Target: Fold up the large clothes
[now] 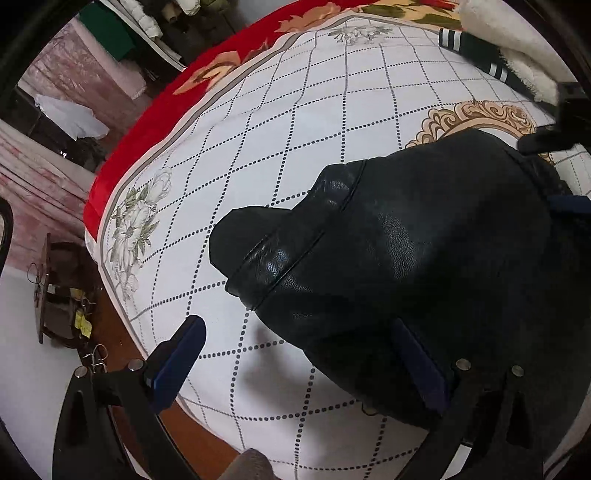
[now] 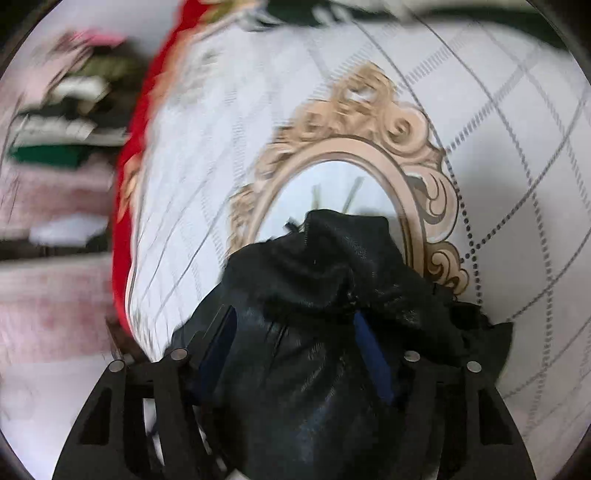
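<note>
A black leather jacket [image 1: 406, 236] lies bunched on the bed's white quilt [image 1: 266, 122] with a dotted diamond pattern. My left gripper [image 1: 295, 354] is open and empty just above the quilt. Its right finger [image 1: 417, 365] rests against the jacket's near edge and its left finger [image 1: 177, 358] is over bare quilt. In the blurred right wrist view, my right gripper [image 2: 295, 343] holds a bunch of the jacket [image 2: 314, 295] between its blue pads, above the quilt's beige oval ornament [image 2: 369, 147]. The right gripper also shows at the right edge of the left wrist view [image 1: 554, 136].
A red floral blanket [image 1: 155, 110] edges the quilt's far side. A dark garment with white stripes [image 1: 476, 48] and a white fluffy item [image 1: 517, 44] lie at the far right. Stacked clothes [image 1: 122, 26] sit beyond the bed. A small wooden stand [image 1: 55, 295] stands on the floor at left.
</note>
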### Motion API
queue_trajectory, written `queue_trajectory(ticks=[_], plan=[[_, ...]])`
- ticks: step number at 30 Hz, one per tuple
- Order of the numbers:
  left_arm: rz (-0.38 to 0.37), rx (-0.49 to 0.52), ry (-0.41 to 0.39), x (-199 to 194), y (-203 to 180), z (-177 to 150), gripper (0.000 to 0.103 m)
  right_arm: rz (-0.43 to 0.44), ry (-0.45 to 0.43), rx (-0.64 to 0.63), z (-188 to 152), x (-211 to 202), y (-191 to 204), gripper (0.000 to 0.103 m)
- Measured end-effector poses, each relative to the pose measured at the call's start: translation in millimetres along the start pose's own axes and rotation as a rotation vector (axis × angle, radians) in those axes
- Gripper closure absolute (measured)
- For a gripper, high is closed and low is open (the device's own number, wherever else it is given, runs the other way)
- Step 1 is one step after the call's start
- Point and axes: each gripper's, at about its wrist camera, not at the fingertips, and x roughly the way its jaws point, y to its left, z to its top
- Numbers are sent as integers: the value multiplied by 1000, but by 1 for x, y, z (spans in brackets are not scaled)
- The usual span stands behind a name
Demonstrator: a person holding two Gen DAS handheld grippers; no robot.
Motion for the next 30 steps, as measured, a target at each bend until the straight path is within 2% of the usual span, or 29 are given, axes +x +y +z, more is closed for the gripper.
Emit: queue_trajectory(ticks=[4, 7, 9, 12, 15, 16, 19, 20, 21, 22, 23, 25, 28, 30], plan=[[-6, -30, 16, -14, 10, 4, 0, -31, 28, 3, -4, -13, 16, 26], [-36, -110, 1, -35, 31, 6, 0, 34, 3, -59, -3, -43, 32, 26], [-58, -202, 33, -40, 50, 10, 0, 22, -21, -107, -5, -56, 36, 26], [-184, -407, 124, -25, 80, 11, 0, -39, -45, -109, -8, -72, 30, 26], [-319, -563, 217, 3, 93, 6, 1, -60, -45, -38, -14, -79, 0, 26], [-387, -624, 260, 18, 93, 3, 1, -68, -41, -8, -18, -80, -15, 26], [-476, -677, 328, 47, 80, -1, 3, -79, -20, 81, -29, -66, -48, 26], [-480, -678, 337, 53, 74, -1, 6, -78, -8, 113, -33, -58, -60, 26], [-493, -675, 314, 56, 69, 0, 24, -76, 0, 135, -35, -51, -67, 26], [-490, -660, 273, 51, 64, 4, 59, -70, 8, 161, -39, -46, -76, 26], [-503, -637, 238, 45, 60, 9, 71, -64, 15, 178, -43, -40, -82, 26], [-461, -572, 173, 26, 50, 18, 88, -61, 23, 194, -49, -36, -91, 26], [-466, -557, 109, -1, 52, 14, 92, -54, 16, 182, -56, -36, -97, 26], [-470, -566, 108, -1, 62, 8, 92, -30, 9, 176, -57, -37, -99, 26]])
